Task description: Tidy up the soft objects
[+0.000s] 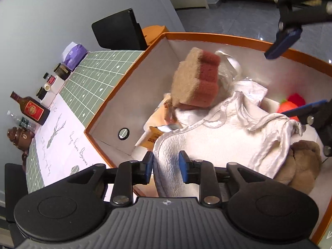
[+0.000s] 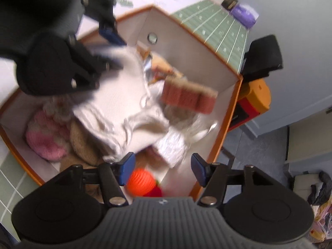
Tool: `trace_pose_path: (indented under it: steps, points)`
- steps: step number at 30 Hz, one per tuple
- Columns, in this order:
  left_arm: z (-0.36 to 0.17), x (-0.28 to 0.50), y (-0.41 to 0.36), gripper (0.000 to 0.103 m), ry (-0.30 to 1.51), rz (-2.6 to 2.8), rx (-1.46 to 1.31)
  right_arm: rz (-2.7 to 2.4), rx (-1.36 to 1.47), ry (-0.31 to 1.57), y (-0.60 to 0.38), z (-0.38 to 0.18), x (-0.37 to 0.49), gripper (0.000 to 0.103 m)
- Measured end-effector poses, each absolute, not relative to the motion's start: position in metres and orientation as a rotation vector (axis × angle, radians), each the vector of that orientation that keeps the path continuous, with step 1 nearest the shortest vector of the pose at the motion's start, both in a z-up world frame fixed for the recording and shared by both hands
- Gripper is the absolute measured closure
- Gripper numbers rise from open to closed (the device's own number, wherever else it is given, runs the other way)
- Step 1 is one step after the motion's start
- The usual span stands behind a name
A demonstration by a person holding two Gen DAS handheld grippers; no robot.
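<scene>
Two hand-held grippers hang over an orange-rimmed box [image 1: 207,35] on the surface. The left hand-held gripper [image 1: 166,164] stands partly open with a fold of white towel [image 1: 217,137] between its blue pads; I cannot tell whether they press on it. The right hand-held gripper [image 2: 161,169] is open wide and empty above an orange ball [image 2: 140,181]. A tan-and-red sponge [image 1: 197,76] lies tilted over the towel, inside the box, beside a brown plush [image 1: 298,164] and a pink plush [image 2: 45,139].
</scene>
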State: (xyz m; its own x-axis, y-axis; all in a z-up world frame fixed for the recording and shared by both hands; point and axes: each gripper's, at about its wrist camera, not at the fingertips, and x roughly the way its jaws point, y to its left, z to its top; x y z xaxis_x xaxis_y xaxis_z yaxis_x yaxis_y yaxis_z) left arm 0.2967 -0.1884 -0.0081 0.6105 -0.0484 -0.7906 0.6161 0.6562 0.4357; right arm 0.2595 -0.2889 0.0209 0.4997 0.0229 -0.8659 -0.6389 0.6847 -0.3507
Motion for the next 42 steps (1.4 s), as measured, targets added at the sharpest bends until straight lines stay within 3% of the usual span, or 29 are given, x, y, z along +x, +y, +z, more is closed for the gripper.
trace_pose_path:
  steps: [9, 12, 16, 26, 33, 37, 42]
  points:
    - [0.028, 0.285, -0.166, 0.062, 0.741, -0.423, 0.617, 0.488, -0.647, 0.906, -0.269, 0.054, 0.269, 0.046]
    - [0.041, 0.278, -0.157, 0.061, 0.709, -0.416, 0.557, 0.526, -0.639, 0.95, -0.257, 0.038, 0.271, 0.06]
    - [0.051, 0.266, -0.144, 0.058, 0.686, -0.428, 0.485, 0.544, -0.593, 1.018, -0.25, 0.014, 0.281, 0.065]
    - [0.065, 0.241, -0.12, 0.057, 0.676, -0.438, 0.367, 0.493, -0.526, 1.069, -0.242, 0.0, 0.292, 0.065]
    - [0.09, 0.211, -0.096, 0.05, 0.585, -0.425, 0.254, 0.414, -0.468, 0.922, -0.246, 0.049, 0.267, 0.064]
    - [0.103, 0.186, -0.085, 0.049, 0.52, -0.42, 0.224, 0.363, -0.416, 0.807, -0.245, 0.075, 0.239, 0.052]
    - [0.108, 0.149, -0.072, 0.049, 0.435, -0.395, 0.202, 0.353, -0.328, 0.68, -0.239, 0.091, 0.192, 0.049]
